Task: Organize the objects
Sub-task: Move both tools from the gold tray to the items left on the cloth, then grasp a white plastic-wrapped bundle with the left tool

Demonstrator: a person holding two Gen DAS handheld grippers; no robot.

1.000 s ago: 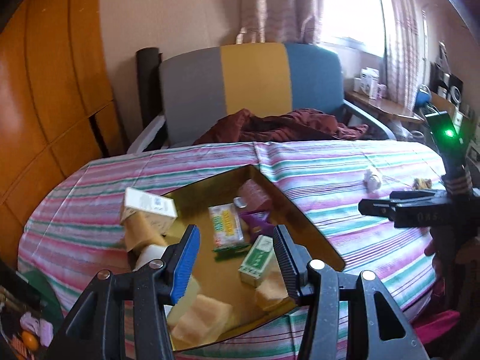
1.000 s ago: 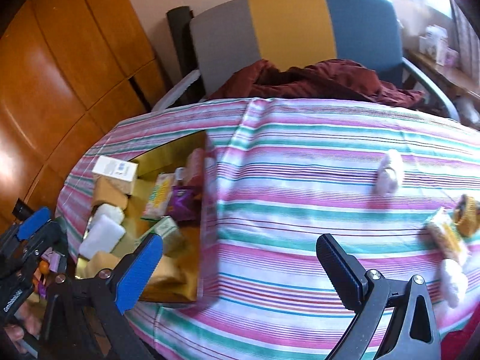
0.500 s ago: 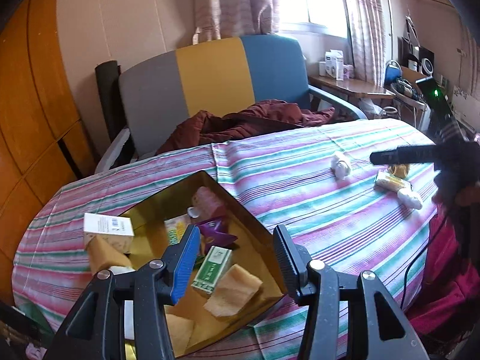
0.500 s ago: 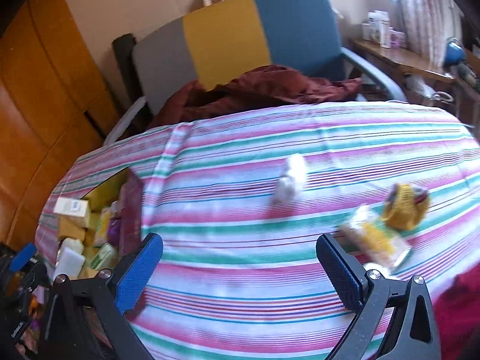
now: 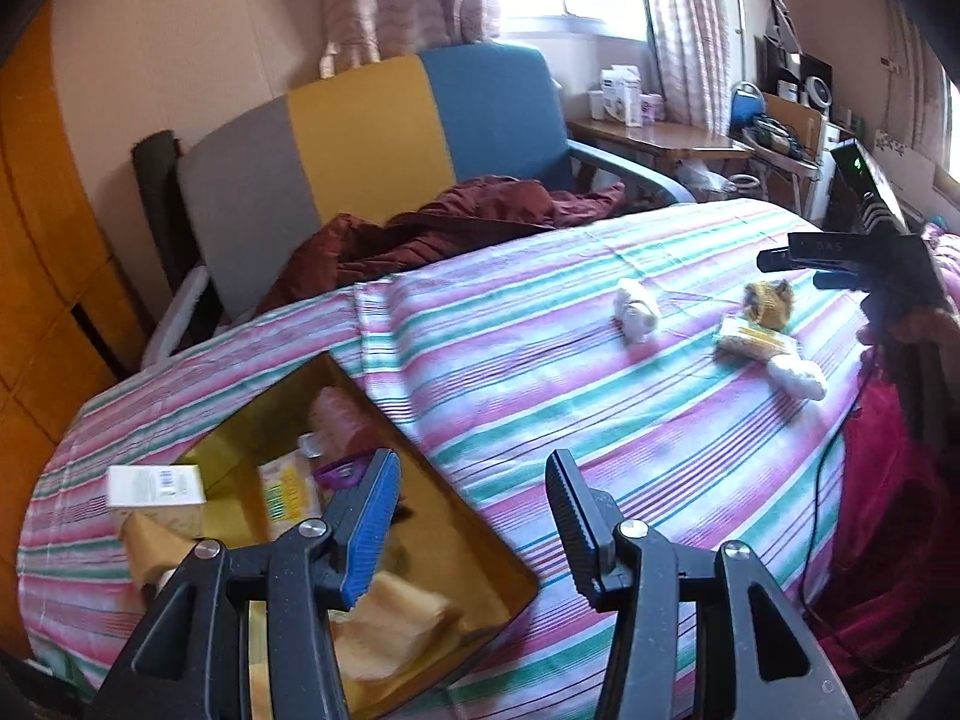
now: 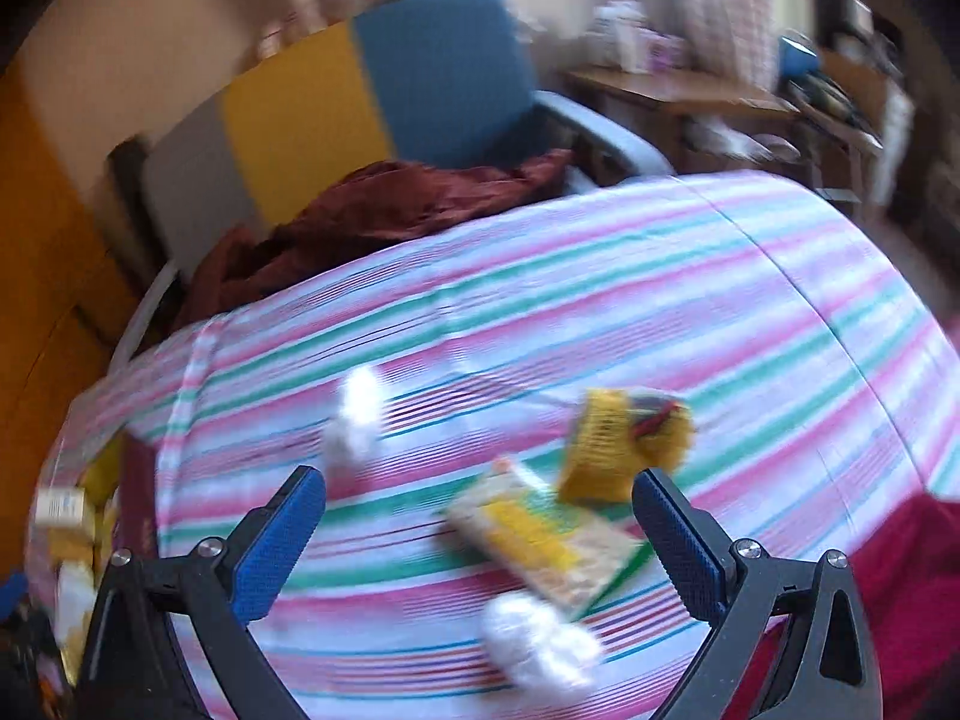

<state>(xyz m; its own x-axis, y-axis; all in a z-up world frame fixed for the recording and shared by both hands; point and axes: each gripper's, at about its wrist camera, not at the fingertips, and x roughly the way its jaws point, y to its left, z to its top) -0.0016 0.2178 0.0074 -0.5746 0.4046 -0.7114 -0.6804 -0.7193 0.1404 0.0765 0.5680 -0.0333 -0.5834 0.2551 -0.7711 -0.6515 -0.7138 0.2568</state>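
A gold box [image 5: 456,516] holding several small packages sits on the striped tablecloth [image 5: 540,372] at the left; it also shows at the left edge of the right wrist view [image 6: 129,516]. My left gripper [image 5: 474,522] is open and empty above the box's right wall. My right gripper [image 6: 480,531] is open and empty just above a yellow flat packet [image 6: 540,540]. A yellow knitted item [image 6: 624,438], a white bundle [image 6: 537,648] and a white roll [image 6: 354,420] lie near it. The right gripper's side shows in the left wrist view [image 5: 840,258].
A grey, yellow and blue armchair [image 5: 372,150] with a dark red cloth [image 5: 444,234] stands behind the table. A wooden cabinet [image 5: 36,276] is at the left. A cluttered side table [image 5: 660,138] stands by the window.
Both grippers have swung right. The right gripper now hovers over the yellow packet and white bundle. The left gripper has shifted from over the box's inside to its right wall.
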